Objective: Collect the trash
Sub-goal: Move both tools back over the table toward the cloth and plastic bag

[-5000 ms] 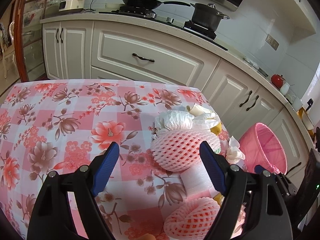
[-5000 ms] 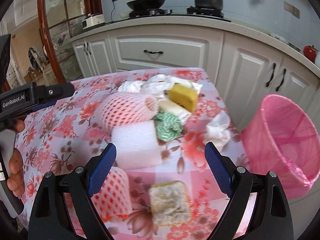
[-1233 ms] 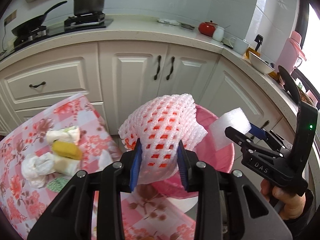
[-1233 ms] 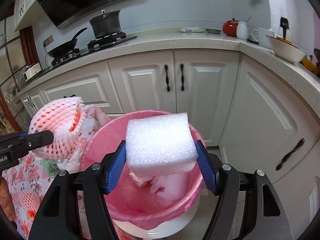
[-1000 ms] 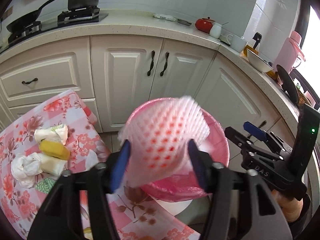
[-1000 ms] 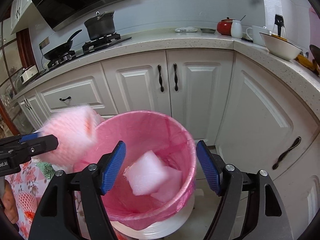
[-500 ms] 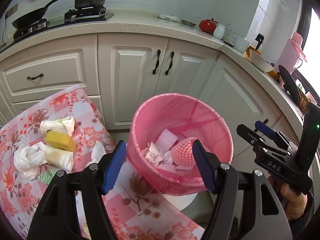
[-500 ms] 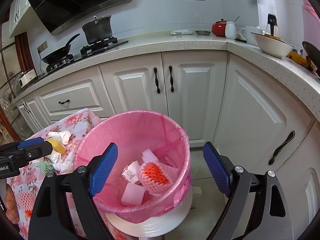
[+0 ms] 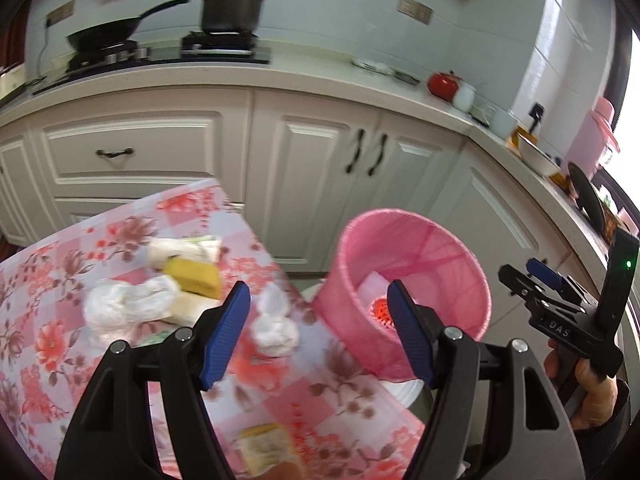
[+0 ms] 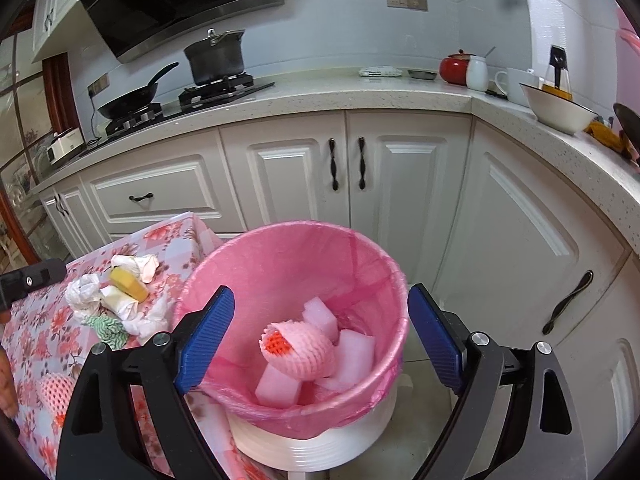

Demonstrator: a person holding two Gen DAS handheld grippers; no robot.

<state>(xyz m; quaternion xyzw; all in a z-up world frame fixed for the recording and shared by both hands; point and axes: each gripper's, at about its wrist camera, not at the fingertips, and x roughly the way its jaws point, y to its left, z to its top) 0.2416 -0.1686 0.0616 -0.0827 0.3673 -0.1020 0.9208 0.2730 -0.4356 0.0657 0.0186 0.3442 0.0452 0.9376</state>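
I see the net sleeve lying in the bin, long axis level, mouth pointing left; both grippers' fingers spread wide (empty).

It was a home kitchen: white panelled cabinets ran under a speckled counter that carried a gas hob with a black pot and frying pan, a range hood hung above, and a floral tablecloth lay nearby.
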